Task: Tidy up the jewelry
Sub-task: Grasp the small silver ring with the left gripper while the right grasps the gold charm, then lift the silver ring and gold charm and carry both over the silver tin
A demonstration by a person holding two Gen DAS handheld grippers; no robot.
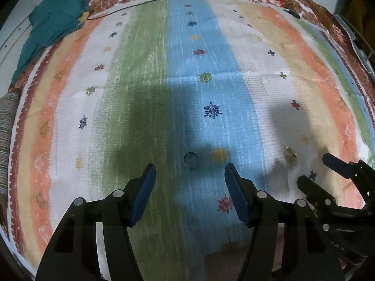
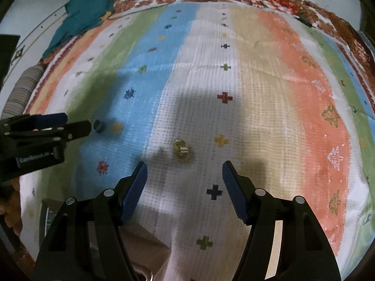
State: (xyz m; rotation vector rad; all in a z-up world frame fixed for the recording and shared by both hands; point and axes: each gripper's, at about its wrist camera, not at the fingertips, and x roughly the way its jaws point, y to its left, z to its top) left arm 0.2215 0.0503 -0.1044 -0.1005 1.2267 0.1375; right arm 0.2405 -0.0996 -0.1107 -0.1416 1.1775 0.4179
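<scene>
Striped cloth [image 1: 145,75], covering the frame. My left gripper [image 1: 189,169]: jaws apart, empty; dark ring [image 1: 191,160] on the blue stripe, lower centre, just past the tips. My right gripper [image 2: 185,167]: jaws apart, empty; gold ring [image 2: 181,150] on the white stripe, centre, just ahead.
</scene>
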